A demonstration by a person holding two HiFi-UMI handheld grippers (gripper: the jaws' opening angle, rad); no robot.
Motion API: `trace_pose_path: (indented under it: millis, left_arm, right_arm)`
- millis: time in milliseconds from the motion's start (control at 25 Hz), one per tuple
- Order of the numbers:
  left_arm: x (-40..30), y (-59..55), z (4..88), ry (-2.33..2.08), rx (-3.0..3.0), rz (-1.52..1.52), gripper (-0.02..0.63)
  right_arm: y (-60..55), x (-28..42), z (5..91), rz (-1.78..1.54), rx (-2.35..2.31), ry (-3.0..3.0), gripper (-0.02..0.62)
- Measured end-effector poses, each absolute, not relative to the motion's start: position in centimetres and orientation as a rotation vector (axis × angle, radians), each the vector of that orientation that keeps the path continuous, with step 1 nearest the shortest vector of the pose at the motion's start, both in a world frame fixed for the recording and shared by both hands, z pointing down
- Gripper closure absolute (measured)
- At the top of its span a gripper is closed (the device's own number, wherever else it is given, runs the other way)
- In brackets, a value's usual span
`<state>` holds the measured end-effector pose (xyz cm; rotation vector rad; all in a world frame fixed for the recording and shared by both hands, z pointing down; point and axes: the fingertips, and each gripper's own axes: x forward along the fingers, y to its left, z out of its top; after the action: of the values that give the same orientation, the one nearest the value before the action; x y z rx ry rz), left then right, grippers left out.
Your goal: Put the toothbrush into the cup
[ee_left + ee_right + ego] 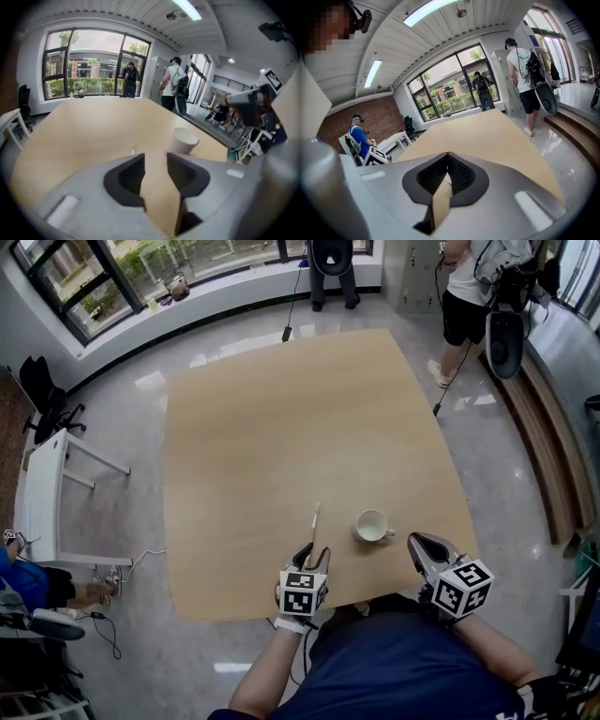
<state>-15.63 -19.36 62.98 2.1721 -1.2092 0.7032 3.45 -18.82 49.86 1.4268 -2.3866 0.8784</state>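
A slim, pale wooden toothbrush point(315, 521) lies on the wooden table point(281, 409), its far end pointing away from me. My left gripper point(308, 557) sits at the toothbrush's near end with its jaws open. In the left gripper view only the toothbrush's far tip point(133, 150) shows beyond the open left gripper point(155, 158); nothing is pressed between the pads. A white cup point(372, 525) stands upright just right of the toothbrush, and the cup point(183, 140) is ahead and to the right in the left gripper view. My right gripper point(419, 547) hovers right of the cup, shut and empty point(447, 155).
The table's near edge point(281, 613) runs just under both grippers. A person point(466, 287) stands beyond the far right corner, with a cable on the floor. A white desk point(45, 474) stands at the left, and a seated person point(28, 582) is beside it.
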Motion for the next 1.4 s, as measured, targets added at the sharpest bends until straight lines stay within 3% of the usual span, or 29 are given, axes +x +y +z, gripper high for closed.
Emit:
trace_pose_path:
  millis: [440, 720, 960, 1080, 1400]
  left_arm:
    - [-18.5, -23.6, 70.4, -1.254, 2.000, 1.009, 0.443]
    - [-17.4, -24.4, 73.1, -1.199, 1.971, 1.132, 0.489]
    - [-17.6, -24.5, 73.6, -1.213, 1.958, 1.110, 0.496]
    - [-17.9, -24.4, 73.2, -1.229, 1.937, 1.093, 0.558]
    - [-18.3, -23.2, 70.6, -1.265, 1.916, 0.983, 0.560]
  right_arm:
    - [-19.3, 5.3, 50.4, 0.941, 1.427, -2.412, 0.584]
    - [-18.4, 8.1, 50.7, 0.972, 1.508, -2.376, 0.584]
    - [-17.9, 9.7, 51.4, 1.009, 1.547, -2.353, 0.584]
    - [-17.9, 9.4, 51.2, 1.009, 1.531, -2.361, 0.584]
    - [-17.7, 7.8, 51.3, 1.010, 1.462, -2.399, 0.584]
